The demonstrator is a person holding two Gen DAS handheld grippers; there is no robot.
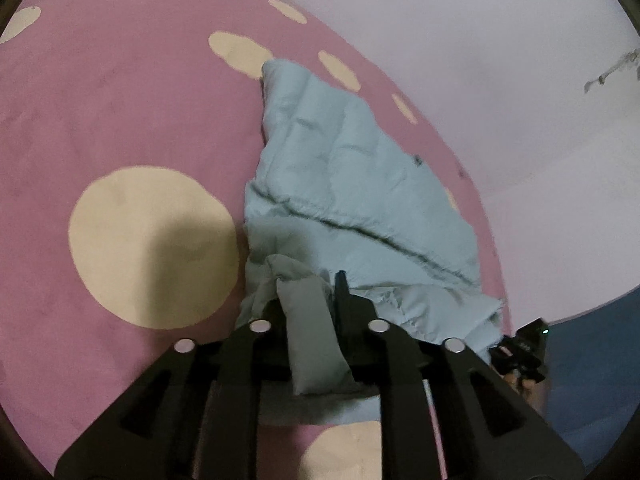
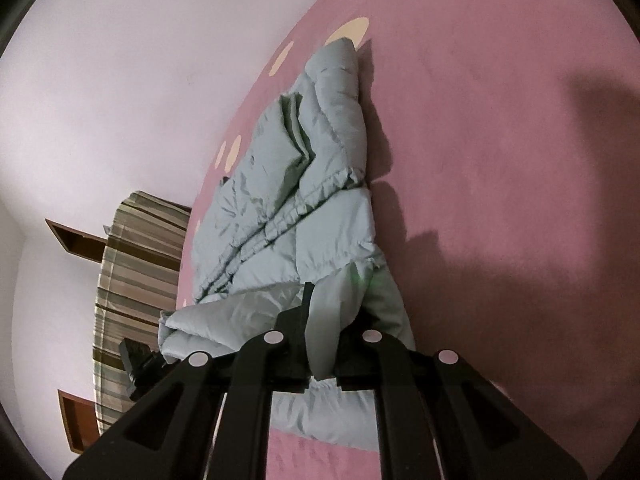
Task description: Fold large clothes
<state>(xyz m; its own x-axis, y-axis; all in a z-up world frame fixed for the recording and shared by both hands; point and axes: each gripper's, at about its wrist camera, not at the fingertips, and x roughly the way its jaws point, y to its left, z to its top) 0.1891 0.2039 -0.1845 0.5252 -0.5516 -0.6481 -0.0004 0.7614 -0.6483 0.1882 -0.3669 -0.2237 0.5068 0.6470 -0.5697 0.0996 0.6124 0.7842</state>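
Evidently each gripper has a corner of the same garment so that the layer can be carried over as one. At the bottom centre of the left wrist view, the left gripper [image 1: 308,300] stands slightly parted with a flap of the pale blue quilted jacket [image 1: 352,184] between its fingers; whether the pads press on it is unclear. Bottom centre of the right wrist view, the right gripper [image 2: 324,320] is nearly shut, pinching a fold of the jacket [image 2: 296,200]. Beyond the tools the jacket lies partly doubled on the pink spotted bedspread [image 1: 100,100], which gives a flat bed for creasing. At the left edge of the right view sits a striped cushion [image 2: 132,272].
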